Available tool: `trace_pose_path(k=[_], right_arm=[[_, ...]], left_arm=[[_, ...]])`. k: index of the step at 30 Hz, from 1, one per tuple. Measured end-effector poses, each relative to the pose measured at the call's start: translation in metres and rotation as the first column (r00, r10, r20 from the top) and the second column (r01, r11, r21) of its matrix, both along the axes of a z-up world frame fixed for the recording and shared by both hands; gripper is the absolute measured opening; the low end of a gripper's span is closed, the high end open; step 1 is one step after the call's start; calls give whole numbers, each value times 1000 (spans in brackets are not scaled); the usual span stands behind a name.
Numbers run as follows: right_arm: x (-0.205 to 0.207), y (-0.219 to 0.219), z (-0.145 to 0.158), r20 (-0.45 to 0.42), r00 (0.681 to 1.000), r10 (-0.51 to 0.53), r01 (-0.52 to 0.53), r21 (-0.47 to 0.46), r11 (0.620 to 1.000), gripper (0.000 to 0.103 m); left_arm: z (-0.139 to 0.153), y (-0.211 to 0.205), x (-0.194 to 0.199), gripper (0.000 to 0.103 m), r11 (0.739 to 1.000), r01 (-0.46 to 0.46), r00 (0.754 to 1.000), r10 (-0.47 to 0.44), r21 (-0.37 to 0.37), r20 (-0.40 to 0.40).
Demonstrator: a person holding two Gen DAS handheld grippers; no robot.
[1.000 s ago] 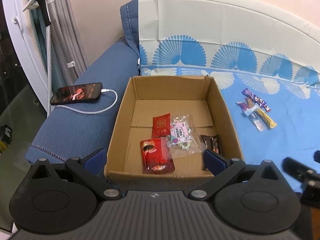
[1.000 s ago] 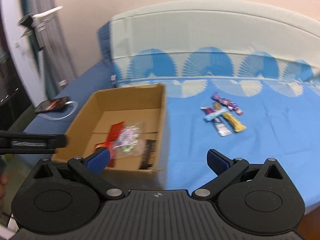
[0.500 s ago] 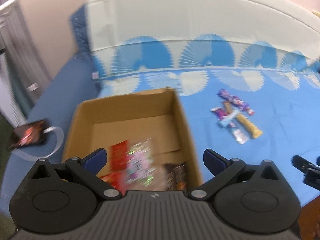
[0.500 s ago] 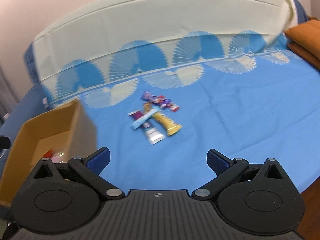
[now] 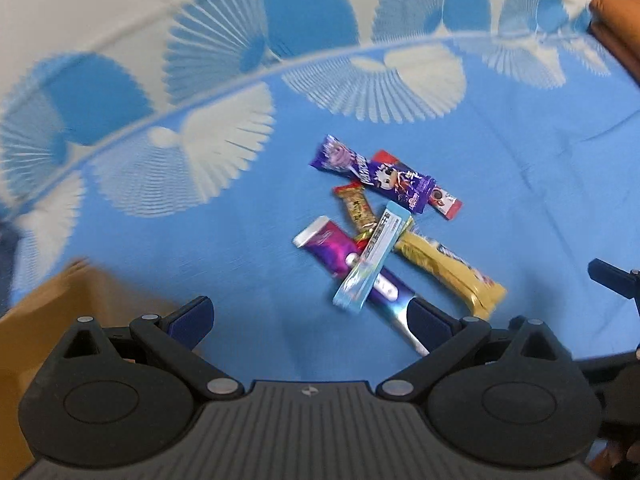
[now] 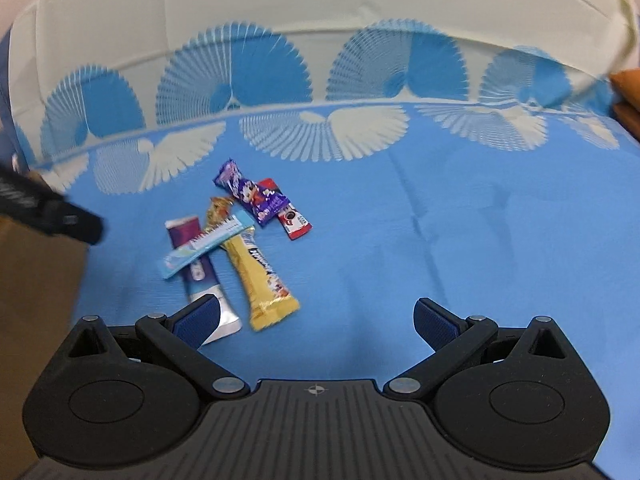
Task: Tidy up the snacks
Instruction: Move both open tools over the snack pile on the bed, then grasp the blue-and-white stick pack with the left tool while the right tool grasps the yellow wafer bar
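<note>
Several snack packets lie in a loose pile on the blue bedspread point(image 5: 240, 248): a light-blue stick point(image 5: 372, 260) across a purple bar point(image 5: 340, 252), a yellow bar point(image 5: 448, 272), a purple packet point(image 5: 372, 172), a red packet point(image 5: 440, 200) and a small gold one point(image 5: 358, 210). The pile also shows in the right wrist view, with the light-blue stick point(image 6: 208, 246) and yellow bar point(image 6: 264, 276). My left gripper point(image 5: 310, 316) is open and empty, just short of the pile. My right gripper point(image 6: 316, 318) is open and empty, to the right of the pile.
A corner of the cardboard box point(image 5: 36, 312) sits at the lower left; its side also shows in the right wrist view point(image 6: 36, 280). A white and blue patterned pillow point(image 6: 320, 32) runs along the back. An orange cushion point(image 6: 628, 88) lies at the far right.
Both grippers have swung right, away from the cardboard box and toward the snack pile on the bedspread. The box has slid to the left edge of both views. Both stay open.
</note>
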State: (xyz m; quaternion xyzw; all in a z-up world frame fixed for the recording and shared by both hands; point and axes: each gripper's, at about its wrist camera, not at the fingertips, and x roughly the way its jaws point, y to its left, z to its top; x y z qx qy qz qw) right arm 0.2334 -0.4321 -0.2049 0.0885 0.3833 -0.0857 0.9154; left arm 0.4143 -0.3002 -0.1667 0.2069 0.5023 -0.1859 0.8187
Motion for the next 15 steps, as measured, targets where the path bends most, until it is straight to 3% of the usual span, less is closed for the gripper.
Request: trace_pose_path(k=[8,15], right_arm=[[57,6,-42,-20,994,105,-105,-10,994,102],[73,9,-68,-36,993,116,-116,-10,993,101]], left_arm=[[-58,-30,45,103,999,31,996,-31,6,-88],[-83,-35,57,103,999,21,991,-16,39,-131]])
